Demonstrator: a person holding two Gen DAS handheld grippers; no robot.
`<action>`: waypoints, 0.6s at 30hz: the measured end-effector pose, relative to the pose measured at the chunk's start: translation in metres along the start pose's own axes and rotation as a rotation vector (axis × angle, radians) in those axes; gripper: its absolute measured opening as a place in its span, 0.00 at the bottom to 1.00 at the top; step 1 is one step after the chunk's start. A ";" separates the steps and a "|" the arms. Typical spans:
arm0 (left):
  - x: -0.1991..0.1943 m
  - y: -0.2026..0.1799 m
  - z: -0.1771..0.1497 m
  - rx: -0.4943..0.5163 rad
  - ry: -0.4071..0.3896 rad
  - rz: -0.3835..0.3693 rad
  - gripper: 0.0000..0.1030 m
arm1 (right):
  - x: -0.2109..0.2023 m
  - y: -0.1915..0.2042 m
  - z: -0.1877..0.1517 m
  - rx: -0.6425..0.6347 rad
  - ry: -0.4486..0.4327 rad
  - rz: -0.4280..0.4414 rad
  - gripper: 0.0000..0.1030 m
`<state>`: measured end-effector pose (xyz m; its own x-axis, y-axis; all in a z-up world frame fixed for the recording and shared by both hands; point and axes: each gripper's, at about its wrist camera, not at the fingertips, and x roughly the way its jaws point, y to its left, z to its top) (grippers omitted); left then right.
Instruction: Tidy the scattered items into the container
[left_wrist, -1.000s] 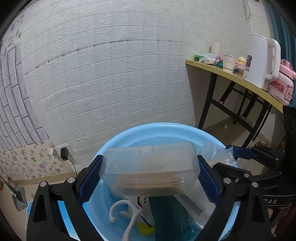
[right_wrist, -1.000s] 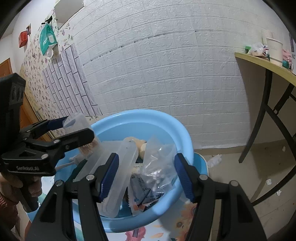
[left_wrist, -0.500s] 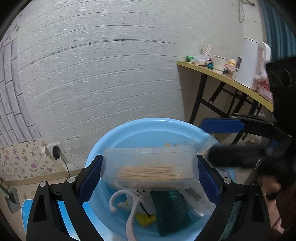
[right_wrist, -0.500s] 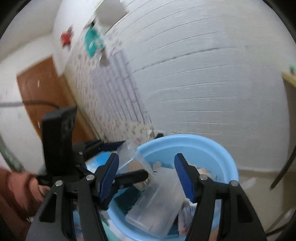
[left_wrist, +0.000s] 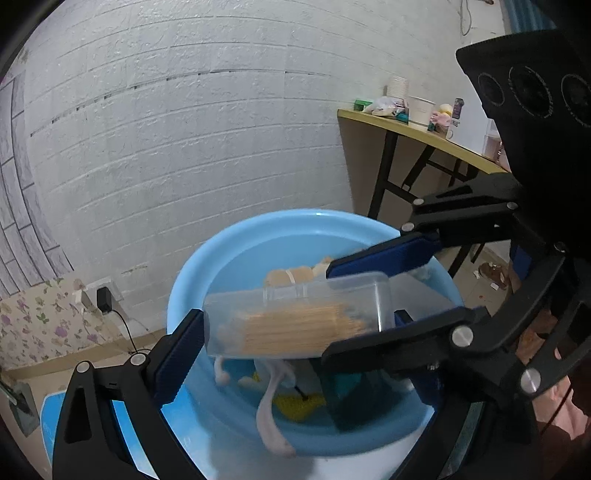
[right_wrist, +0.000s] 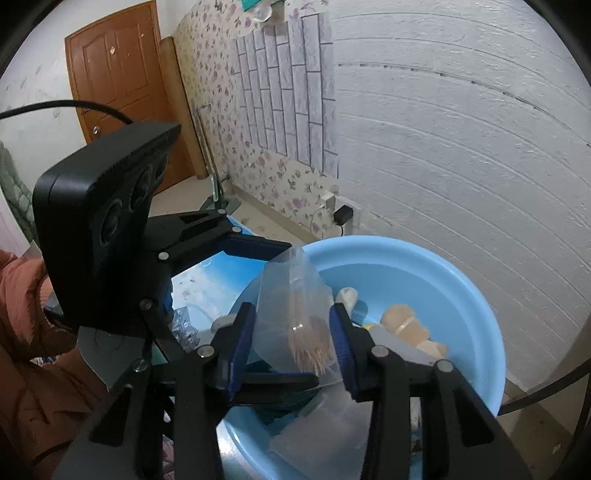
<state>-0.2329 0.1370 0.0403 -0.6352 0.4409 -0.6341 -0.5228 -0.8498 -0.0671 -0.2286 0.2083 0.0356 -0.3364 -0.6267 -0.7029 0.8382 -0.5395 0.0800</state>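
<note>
**Two grippers, one box of toothpicks, over the basin**

The left gripper (left_wrist: 295, 328) has its jaws clamped end to end on a clear plastic box (left_wrist: 295, 321) of toothpicks, held lying level. The right gripper (right_wrist: 291, 343) comes in from three o'clock in the left view; its jaws are closing around the same box, one finger above and one below. Whether its pads press yet I cannot tell.

The box hangs just above the blue basin (left_wrist: 266, 229), which already holds a white hook, a dark green packet and other clear plastic.

Risks, as I judge them: two crossing grips may twist the box, pop its lid and spill toothpicks; a squeeze on thin plastic may make it slip.

No readable writing shows.
</note>
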 end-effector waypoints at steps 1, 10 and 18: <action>-0.002 0.001 -0.003 -0.004 0.000 -0.004 0.95 | -0.002 -0.001 -0.001 0.000 -0.002 -0.006 0.39; -0.021 0.011 -0.037 -0.053 0.017 -0.001 0.95 | -0.001 0.029 -0.016 -0.052 -0.034 -0.134 0.40; -0.041 0.020 -0.062 -0.102 0.013 0.017 0.95 | 0.007 0.047 -0.025 -0.060 -0.047 -0.189 0.44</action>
<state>-0.1821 0.0841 0.0176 -0.6357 0.4231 -0.6457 -0.4514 -0.8822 -0.1337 -0.1810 0.1929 0.0167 -0.5087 -0.5434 -0.6678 0.7816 -0.6168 -0.0935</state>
